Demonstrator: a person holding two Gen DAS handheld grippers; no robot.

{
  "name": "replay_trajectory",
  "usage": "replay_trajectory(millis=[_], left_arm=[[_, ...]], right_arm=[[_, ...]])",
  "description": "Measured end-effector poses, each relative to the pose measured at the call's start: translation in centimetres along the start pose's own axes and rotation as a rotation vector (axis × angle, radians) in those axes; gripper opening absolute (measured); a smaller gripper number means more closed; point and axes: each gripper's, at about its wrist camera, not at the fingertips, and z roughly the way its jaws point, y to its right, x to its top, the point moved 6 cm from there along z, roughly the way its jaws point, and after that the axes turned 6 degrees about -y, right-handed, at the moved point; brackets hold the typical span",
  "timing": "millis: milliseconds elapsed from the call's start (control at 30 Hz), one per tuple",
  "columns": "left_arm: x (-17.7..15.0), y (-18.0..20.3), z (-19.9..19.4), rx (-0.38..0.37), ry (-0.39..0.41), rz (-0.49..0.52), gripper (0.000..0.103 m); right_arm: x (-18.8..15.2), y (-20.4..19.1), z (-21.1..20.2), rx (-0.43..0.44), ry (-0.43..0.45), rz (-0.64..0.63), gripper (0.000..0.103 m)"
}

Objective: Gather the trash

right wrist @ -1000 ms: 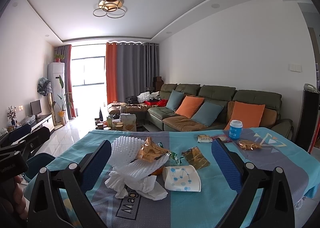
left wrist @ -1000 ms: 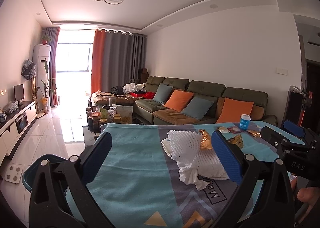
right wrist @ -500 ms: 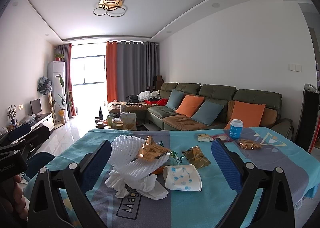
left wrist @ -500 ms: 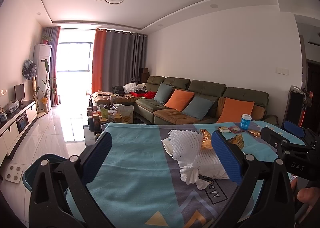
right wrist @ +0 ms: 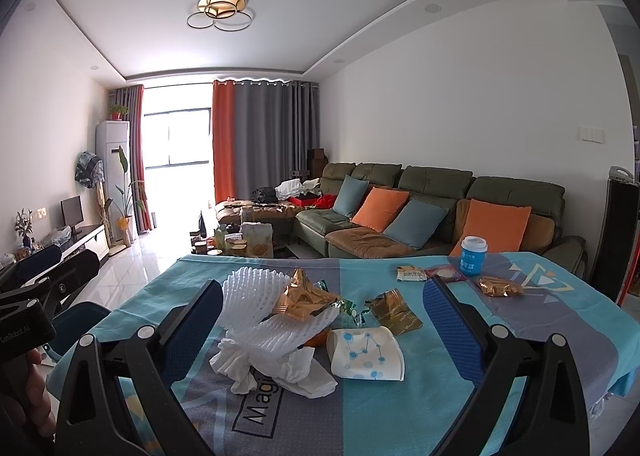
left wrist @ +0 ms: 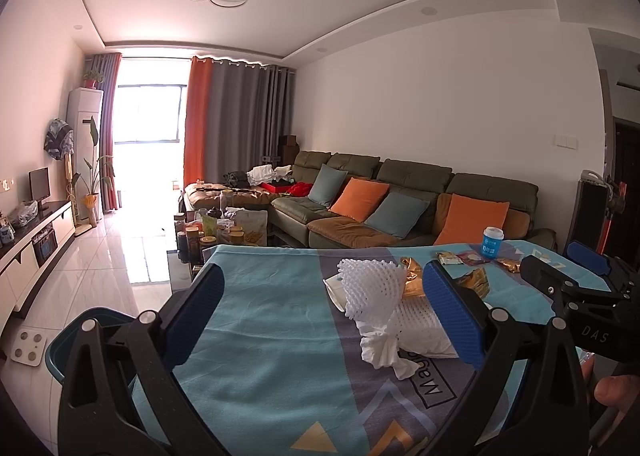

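A heap of trash lies mid-table: white foam fruit netting (right wrist: 256,308), crumpled tissue (right wrist: 276,370), a gold wrapper (right wrist: 302,298) and a flattened paper cup (right wrist: 366,354). A brown wrapper (right wrist: 394,312) lies beside it. Farther right are small snack packets (right wrist: 410,274), another gold wrapper (right wrist: 498,286) and a blue cup (right wrist: 473,256). My right gripper (right wrist: 320,330) is open, hovering just before the heap. My left gripper (left wrist: 324,312) is open too, left of the foam netting (left wrist: 370,290), with nothing between its fingers. The right gripper's body (left wrist: 576,296) shows in the left wrist view.
The table wears a teal and grey cloth (left wrist: 256,336). A dark teal bin (left wrist: 66,340) stands on the floor off its left edge, by a white scale (left wrist: 28,348). Beyond are a cluttered coffee table (left wrist: 224,228) and a green sofa (right wrist: 440,211). A hand (left wrist: 614,390) holds the right gripper.
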Motion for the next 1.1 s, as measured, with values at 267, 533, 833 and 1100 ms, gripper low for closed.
replay_trajectory(millis=[267,533,833,1100], left_arm=[[-0.07,-0.1,-0.03,0.001,-0.002,0.0,0.098],[-0.12,-0.12,0.02,0.001,-0.005,0.0,0.098],[-0.08,-0.1,0.03,-0.001,-0.005,-0.001,0.098],[-0.13,-0.16,0.05,0.0,-0.007,0.0,0.098]], right_arm=[[0.01,-0.07,0.31,0.001,-0.006,0.0,0.097],[0.03,-0.01,0.36,0.001,-0.008,0.001,0.097],[-0.01,-0.03,0.36,0.001,-0.01,0.0,0.097],[0.05,-0.03,0.44,0.003,-0.011,-0.001,0.097]])
